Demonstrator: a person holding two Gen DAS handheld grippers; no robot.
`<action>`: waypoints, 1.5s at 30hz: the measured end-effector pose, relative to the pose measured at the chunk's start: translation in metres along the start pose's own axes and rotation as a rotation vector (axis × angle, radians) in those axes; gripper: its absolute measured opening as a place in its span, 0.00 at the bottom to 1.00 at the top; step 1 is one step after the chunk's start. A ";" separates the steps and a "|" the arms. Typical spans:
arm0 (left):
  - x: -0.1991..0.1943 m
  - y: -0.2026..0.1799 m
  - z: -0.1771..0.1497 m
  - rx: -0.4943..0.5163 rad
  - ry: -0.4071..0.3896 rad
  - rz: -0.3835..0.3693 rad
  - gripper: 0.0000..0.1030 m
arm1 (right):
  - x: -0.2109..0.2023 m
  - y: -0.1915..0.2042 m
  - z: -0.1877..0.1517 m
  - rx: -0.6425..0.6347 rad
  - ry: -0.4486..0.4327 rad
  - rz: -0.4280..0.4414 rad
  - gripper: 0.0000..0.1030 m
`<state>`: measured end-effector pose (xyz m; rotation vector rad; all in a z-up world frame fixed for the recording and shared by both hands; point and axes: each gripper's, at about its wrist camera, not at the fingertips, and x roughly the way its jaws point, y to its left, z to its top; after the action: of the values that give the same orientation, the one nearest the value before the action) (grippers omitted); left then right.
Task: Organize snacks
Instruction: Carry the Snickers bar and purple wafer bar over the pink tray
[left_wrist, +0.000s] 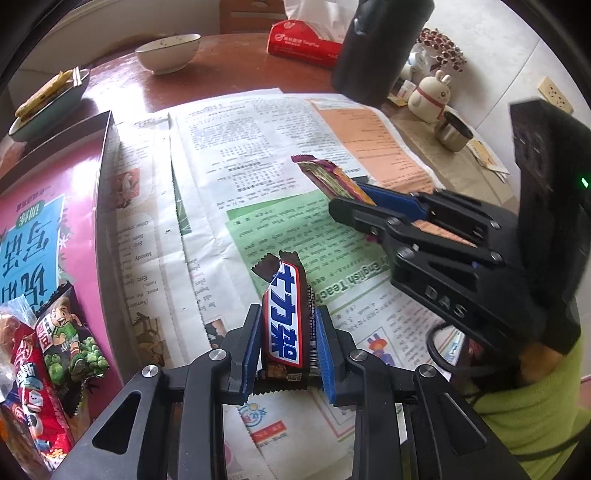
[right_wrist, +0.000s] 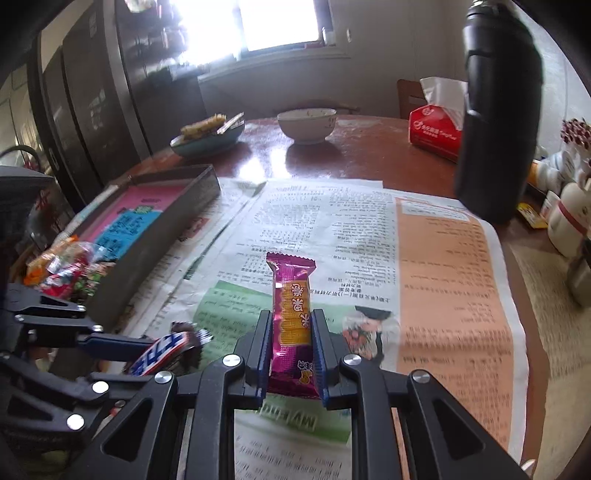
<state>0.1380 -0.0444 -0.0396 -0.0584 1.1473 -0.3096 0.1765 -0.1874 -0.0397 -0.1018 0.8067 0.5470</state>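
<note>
My left gripper (left_wrist: 286, 345) is shut on a brown chocolate bar (left_wrist: 284, 314) with a blue and white label, held over the newspaper (left_wrist: 236, 155). In the right wrist view the same bar (right_wrist: 166, 350) pokes out of the left gripper (right_wrist: 155, 350) at lower left. My right gripper (right_wrist: 291, 354) is shut on a magenta biscuit pack (right_wrist: 291, 314), lifted above the paper. From the left wrist view that pack (left_wrist: 325, 175) sticks out of the right gripper (left_wrist: 354, 201). A dark box with a pink bottom (left_wrist: 48, 206) lies to the left, holding several snack packets (left_wrist: 66, 343).
A tall black bottle (right_wrist: 498, 110) stands at the back right, next to a red tissue pack (right_wrist: 436, 129). A white bowl (right_wrist: 306, 123) and a dish of food (right_wrist: 207, 136) sit at the table's far side. Rabbit figurines (left_wrist: 430, 96) and a metal cup (left_wrist: 452, 131) crowd the right edge.
</note>
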 end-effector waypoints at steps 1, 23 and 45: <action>-0.002 -0.001 0.000 0.003 -0.006 -0.002 0.28 | -0.005 0.000 -0.001 0.011 -0.011 0.004 0.20; -0.077 0.025 -0.010 -0.038 -0.173 0.010 0.28 | -0.064 0.060 0.017 -0.006 -0.171 0.101 0.20; -0.132 0.129 -0.076 -0.278 -0.254 0.139 0.28 | -0.016 0.183 0.036 -0.168 -0.097 0.321 0.20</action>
<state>0.0477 0.1226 0.0199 -0.2546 0.9294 -0.0159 0.0997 -0.0273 0.0184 -0.1001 0.6850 0.9163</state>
